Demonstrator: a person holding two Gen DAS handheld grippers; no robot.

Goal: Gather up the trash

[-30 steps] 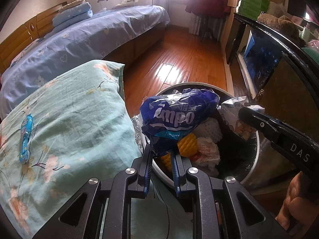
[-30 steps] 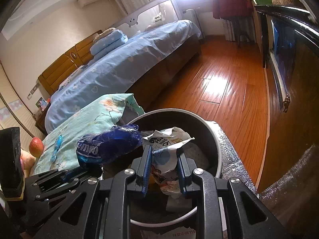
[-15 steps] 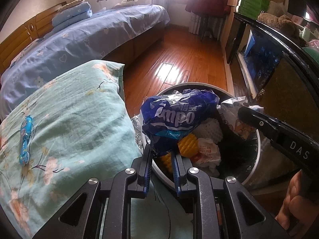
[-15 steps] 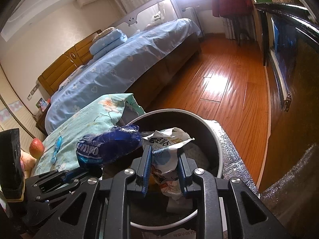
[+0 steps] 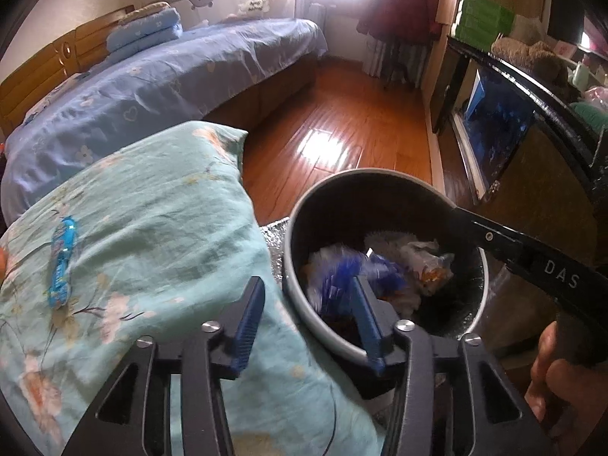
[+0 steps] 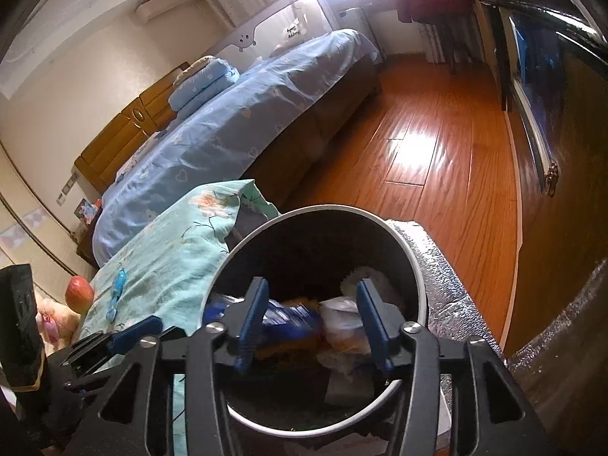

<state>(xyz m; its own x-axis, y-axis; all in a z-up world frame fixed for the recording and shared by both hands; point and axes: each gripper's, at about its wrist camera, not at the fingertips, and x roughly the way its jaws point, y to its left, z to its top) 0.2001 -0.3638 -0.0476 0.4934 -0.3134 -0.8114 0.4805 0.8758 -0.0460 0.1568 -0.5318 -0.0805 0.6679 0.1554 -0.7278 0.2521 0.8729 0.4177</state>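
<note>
Beside the bed (image 5: 159, 87), my bin (image 5: 383, 174) now holds both wrappers. My left claw (image 5: 307, 319) and right claw (image 6: 311, 323), earlier clenched on them, are opening, nothing gripped.

Crumpled wrappers (image 5: 383, 269) inside round bin (image 5: 380, 174)

"DAS" stands on the right tongs (image 5: 558, 277).

A: I see a dark bin (image 5: 387, 190) with a pale grey rim, holding blue-and-white wrapper (image 5: 353, 269) and orange scraps.

B: I note mint pillow (image 5: 152, 228), peach flowers; bedspread (image 6: 235, 125) pale blue with white hearts; red-brown floorboards (image 6: 437, 174); a bright blue packet (image 5: 60, 262).
</note>
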